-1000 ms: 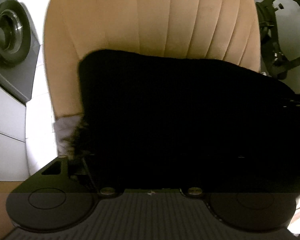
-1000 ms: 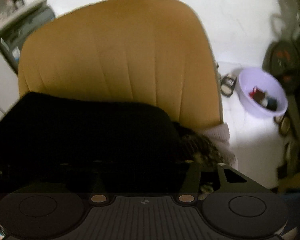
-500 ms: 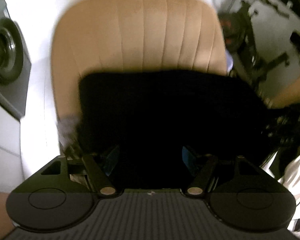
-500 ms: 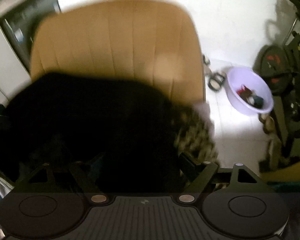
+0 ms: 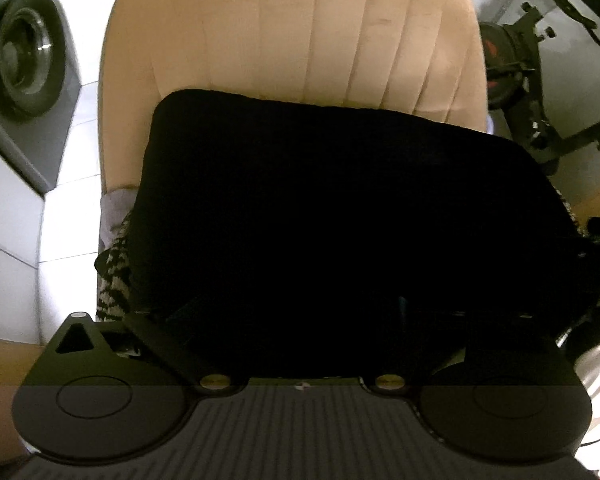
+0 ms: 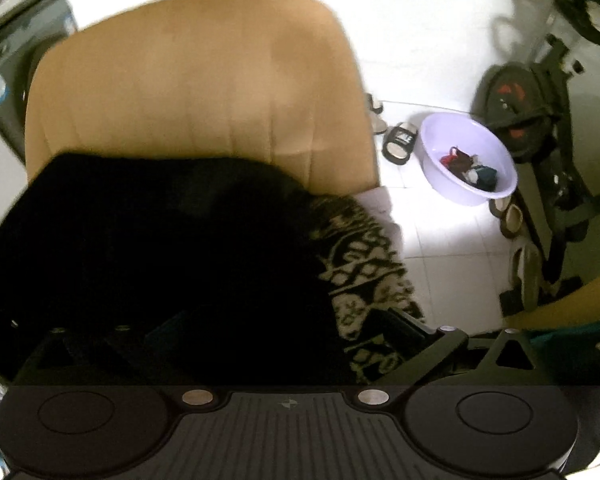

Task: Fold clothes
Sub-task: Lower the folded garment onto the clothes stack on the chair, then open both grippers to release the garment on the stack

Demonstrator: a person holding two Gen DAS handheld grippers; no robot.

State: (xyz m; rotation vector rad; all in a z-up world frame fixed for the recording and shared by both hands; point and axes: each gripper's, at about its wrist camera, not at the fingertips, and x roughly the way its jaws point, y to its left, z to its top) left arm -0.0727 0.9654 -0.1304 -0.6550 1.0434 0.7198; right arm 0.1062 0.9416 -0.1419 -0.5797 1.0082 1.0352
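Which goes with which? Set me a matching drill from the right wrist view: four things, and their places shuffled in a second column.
Things:
1. black garment
2. patterned garment
3. lilac basin
4. sandal

Places:
A. on the floor, holding small items
B. on the floor between chair and basin
C. spread across the chair seat
D. sticking out from under the black garment

Pairs: 1-C, 2-D, 3-A, 4-B

Black garment (image 6: 152, 248) folded on tan chair (image 6: 204, 80), patterned cloth (image 6: 364, 264) beneath
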